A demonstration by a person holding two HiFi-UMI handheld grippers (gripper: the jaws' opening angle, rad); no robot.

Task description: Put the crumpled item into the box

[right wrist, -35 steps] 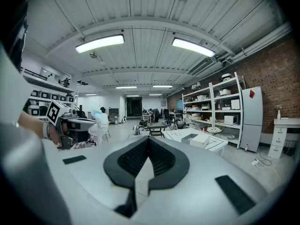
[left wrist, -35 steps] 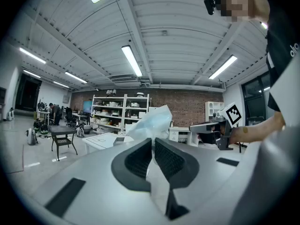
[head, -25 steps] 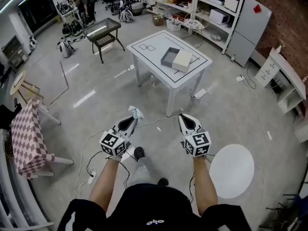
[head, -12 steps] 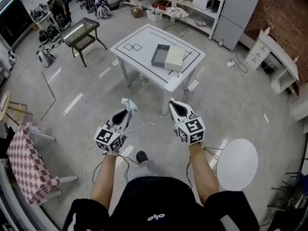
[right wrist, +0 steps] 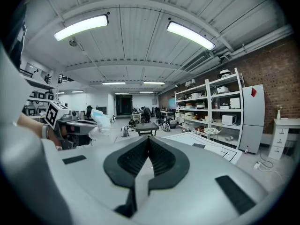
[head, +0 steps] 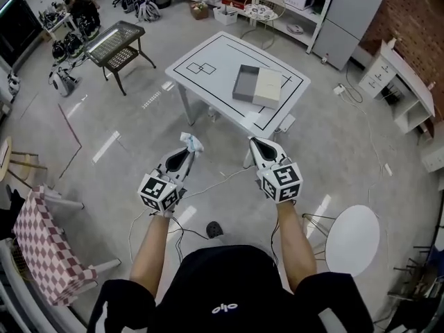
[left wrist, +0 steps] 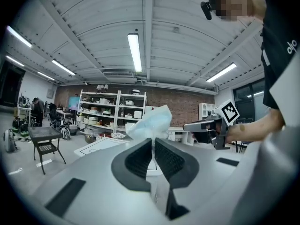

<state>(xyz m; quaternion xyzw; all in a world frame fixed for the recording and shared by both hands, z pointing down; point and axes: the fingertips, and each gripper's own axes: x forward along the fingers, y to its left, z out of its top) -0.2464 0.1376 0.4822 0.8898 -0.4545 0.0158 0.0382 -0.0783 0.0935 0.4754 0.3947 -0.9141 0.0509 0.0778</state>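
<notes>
Now my left gripper (head: 186, 149) sits a little higher and further forward in the head view than a second ago. Its jaws are clenched on the crumpled item (head: 192, 143), a pale blue-white wad that sticks up past the tips. The grip looks the same as a moment back: in the left gripper view the pads pinch the wad's lower edge and the rest fans out above them.

Ahead of me, the table (head: 208, 50) fills slightly more of the head view than a second ago, and my shoe (head: 215, 229) is in a new spot below, so I judge that I am walking towards it. On the table lies the box (head: 244, 83), a grey open tray, with a cream lid (head: 268, 87) touching its right side. The wad is well apart from the box, over bare floor, so nothing is delivered yet.

To the right, my right gripper (head: 257, 143) rides higher too. Its jaws are pressed together with nothing between them.

I take the change to mean that the pick-up is done and the carry is under way. What is left is to reach the table, bring the left jaws over the open tray and let go. The wad is light and only nipped at its edge, so a jolt could shake it loose.
</notes>
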